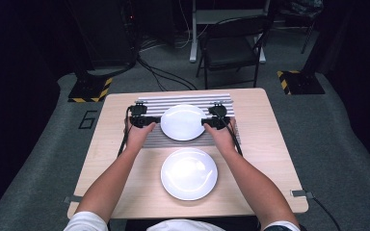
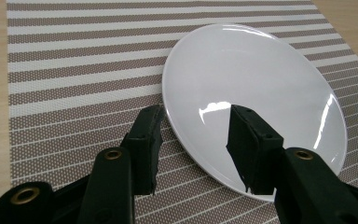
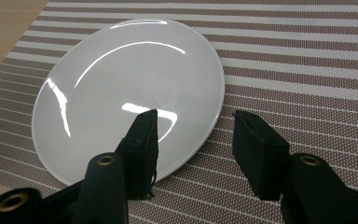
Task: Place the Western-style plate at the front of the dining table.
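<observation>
A person at a wooden table (image 1: 265, 144) holds a two-jaw gripper in each hand, one at either side of a white plate (image 1: 183, 121) that sits on a striped placemat (image 1: 188, 99). The left gripper (image 1: 153, 121) is at the plate's left rim and the right gripper (image 1: 206, 122) at its right rim. In the left gripper view, the jaws stand apart, one over the mat (image 2: 74, 70) and one over the plate (image 2: 261, 79), with the rim running between them; the pads are not pressing on it. The right gripper view mirrors this: jaws apart, straddling the rim of the plate (image 3: 121, 79), with the mat (image 3: 298, 70) beyond. A second white plate (image 1: 189, 173) lies nearer the person, between the forearms, well behind both grippers.

Likely risks: the glazed rim is smooth and thin, so a grip taken with little overlap could slip. If one side closes or lifts before the other, the plate may tilt, slide across the mat, or drop. The forearms pass close to the nearer plate and could nudge it
</observation>
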{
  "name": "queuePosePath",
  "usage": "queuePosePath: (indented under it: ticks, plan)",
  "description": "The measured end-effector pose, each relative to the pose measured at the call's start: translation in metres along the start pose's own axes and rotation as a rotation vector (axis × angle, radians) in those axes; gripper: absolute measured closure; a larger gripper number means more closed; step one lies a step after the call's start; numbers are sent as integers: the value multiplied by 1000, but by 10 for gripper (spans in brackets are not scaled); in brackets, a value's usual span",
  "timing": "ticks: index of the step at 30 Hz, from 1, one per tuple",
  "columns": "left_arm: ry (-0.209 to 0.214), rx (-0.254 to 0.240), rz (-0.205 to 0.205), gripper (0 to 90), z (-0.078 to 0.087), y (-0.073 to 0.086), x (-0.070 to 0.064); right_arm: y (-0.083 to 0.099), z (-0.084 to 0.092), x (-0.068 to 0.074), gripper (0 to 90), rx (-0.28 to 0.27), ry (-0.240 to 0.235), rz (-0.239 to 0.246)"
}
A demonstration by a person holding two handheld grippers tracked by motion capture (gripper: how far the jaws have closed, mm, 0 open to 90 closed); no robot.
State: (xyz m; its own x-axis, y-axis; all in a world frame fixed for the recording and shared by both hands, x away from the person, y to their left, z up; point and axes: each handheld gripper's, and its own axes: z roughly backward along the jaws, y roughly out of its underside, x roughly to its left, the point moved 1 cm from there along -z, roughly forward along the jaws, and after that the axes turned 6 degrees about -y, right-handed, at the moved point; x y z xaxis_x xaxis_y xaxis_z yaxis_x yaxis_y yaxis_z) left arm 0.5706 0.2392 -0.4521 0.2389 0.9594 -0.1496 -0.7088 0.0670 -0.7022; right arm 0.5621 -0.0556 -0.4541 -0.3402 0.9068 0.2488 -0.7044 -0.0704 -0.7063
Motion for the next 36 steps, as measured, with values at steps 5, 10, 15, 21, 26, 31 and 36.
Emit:
queuePosePath:
  ticks: [5, 10, 15, 21, 26, 31, 36]
  plan:
    - [5, -25, -17, 541, 10, 0, 1, 2, 12, 2, 501, -1, -19, 31]
    - [11, -36, -17, 535, 21, 2, 2, 4, 23, 2, 495, -8, -37, 45]
    - [0, -52, -28, 534, 32, 5, 6, 12, 34, -1, 495, -8, -48, 50]
    - [12, -61, -37, 526, 41, 13, 8, 19, 47, -3, 492, -28, -64, 48]
    - [20, -67, -46, 523, 53, 19, 11, 23, 58, -7, 488, -45, -77, 48]
    - [25, -80, -49, 522, 62, 26, 13, 31, 67, -11, 484, -56, -72, 60]
    - [25, -88, -47, 513, 68, 35, 13, 43, 72, -12, 474, -54, -68, 86]
